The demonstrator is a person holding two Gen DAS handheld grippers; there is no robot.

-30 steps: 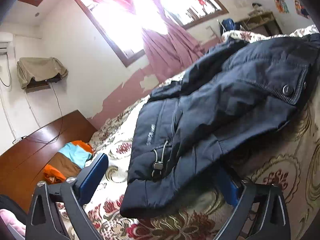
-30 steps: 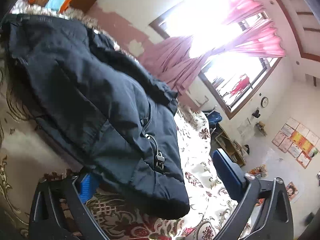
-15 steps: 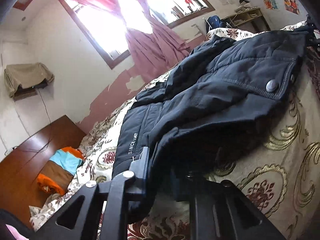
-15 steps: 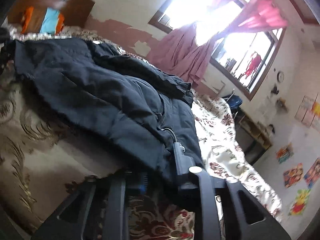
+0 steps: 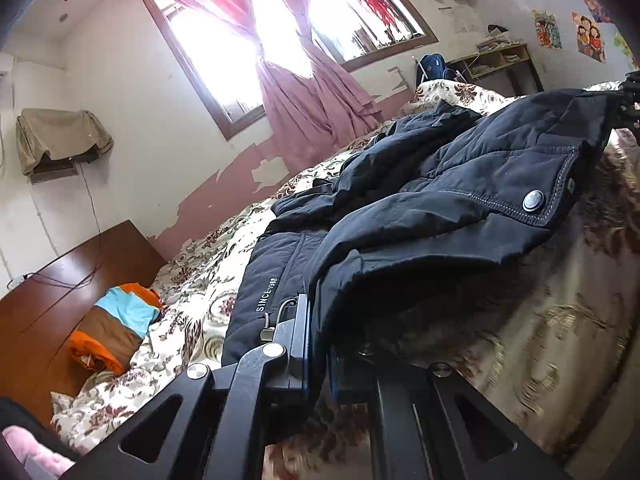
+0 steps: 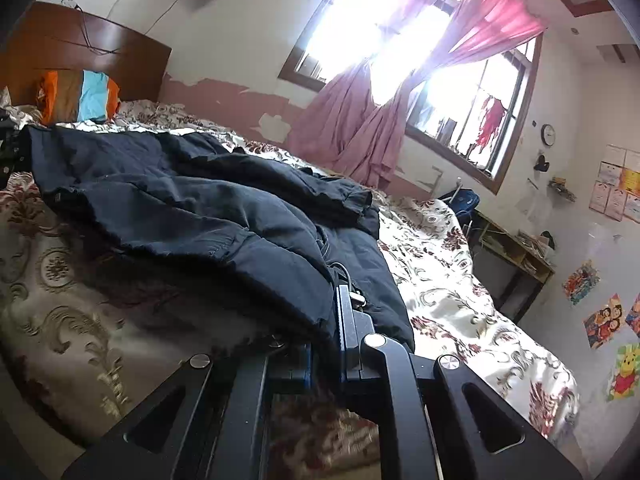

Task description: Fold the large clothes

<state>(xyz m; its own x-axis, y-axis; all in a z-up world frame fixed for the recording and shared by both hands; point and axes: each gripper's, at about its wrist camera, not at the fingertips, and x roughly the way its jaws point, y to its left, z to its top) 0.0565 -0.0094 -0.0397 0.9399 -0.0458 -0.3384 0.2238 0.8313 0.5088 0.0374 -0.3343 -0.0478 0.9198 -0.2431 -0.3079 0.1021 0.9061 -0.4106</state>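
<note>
Both grippers, left [image 5: 318, 354] and right [image 6: 324, 344], have just clamped the jacket [image 5: 440, 216] hem nearest them; padded, floppy, bulky, likely sagging between grips.

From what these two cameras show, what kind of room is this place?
Most likely a lived-in home bedroom. A bed with a floral cover and a wooden headboard fills the views, pink curtains hang at a bright window, and a small desk stands by the wall with pictures.
</note>
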